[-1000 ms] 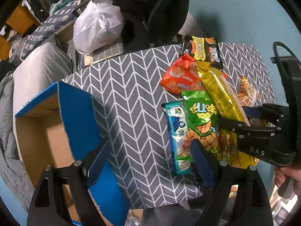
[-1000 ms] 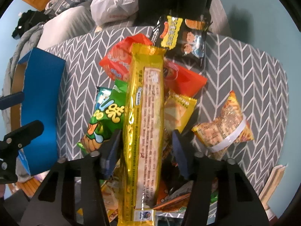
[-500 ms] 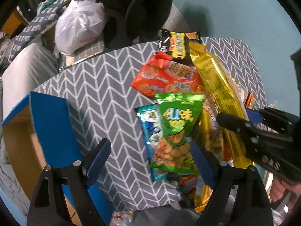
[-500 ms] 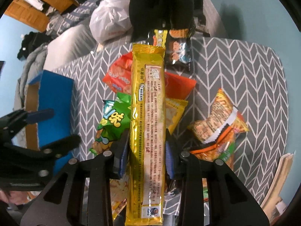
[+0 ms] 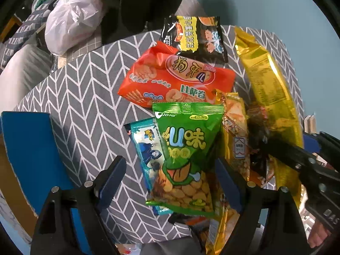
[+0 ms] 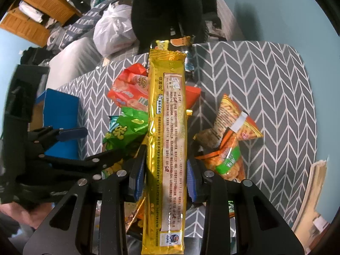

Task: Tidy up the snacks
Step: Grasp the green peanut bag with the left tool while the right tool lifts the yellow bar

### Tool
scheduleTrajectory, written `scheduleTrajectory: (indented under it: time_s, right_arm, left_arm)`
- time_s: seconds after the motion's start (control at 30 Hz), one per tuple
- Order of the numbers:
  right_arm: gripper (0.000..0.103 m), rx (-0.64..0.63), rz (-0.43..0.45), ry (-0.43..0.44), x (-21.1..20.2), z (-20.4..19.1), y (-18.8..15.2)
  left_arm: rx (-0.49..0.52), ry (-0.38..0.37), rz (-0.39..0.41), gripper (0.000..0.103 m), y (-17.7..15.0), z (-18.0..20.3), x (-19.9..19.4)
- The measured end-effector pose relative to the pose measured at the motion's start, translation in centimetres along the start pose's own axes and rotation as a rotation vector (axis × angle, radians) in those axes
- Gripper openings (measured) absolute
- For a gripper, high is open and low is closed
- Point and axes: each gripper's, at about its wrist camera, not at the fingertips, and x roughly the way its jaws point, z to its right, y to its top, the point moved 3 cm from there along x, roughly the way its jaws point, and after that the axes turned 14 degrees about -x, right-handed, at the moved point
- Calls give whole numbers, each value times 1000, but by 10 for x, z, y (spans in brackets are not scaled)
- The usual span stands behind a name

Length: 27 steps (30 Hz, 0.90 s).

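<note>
My right gripper (image 6: 166, 174) is shut on a long gold snack packet (image 6: 167, 140) and holds it lifted above the snack pile; the packet also shows at the right of the left wrist view (image 5: 269, 97). My left gripper (image 5: 172, 178) is open and straddles a green peanut bag (image 5: 187, 153) and a teal packet (image 5: 146, 146) without holding them. An orange-red bag (image 5: 174, 78) and a black-yellow bag (image 5: 193, 36) lie farther back on the chevron tablecloth (image 5: 89, 97). A blue-sided cardboard box (image 5: 27, 148) stands open at the left.
An orange chip bag with a white band (image 6: 231, 119) and other packets lie right of the gold packet. A white plastic bag (image 5: 70, 19) and a dark chair (image 5: 146, 2) stand behind the table. Books (image 6: 314, 193) sit at the table's right edge.
My right gripper closed on the gold packet and lifted it off the pile. My left gripper moved right and closer, from beside the box to over the green and teal bags.
</note>
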Motion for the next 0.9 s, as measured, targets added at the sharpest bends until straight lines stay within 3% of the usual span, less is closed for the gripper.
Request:
scheduleTrajectory:
  time_s: [0.1, 0.17, 0.27, 0.33, 0.6, 0.9]
  right_arm:
    - [33, 15, -2, 6, -3, 2, -4]
    - [33, 21, -2, 9, -4, 3, -7]
    - [33, 28, -2, 13, -6, 3, -10]
    - [33, 29, -1, 14, -7, 3, -11]
    - [33, 28, 10, 11, -10, -4, -9]
    - [33, 7, 28, 5, -20, -19, -6]
  left_arm:
    - [25, 9, -21, 66, 0, 4, 10]
    - [34, 8, -40, 63, 0, 6, 17]
    - [18, -18, -62, 45, -1, 3, 24]
    - [13, -26, -47, 40, -2, 3, 22]
    - [32, -51, 18, 34, -10, -5, -4]
    - [23, -38, 86, 33, -30, -20, -48]
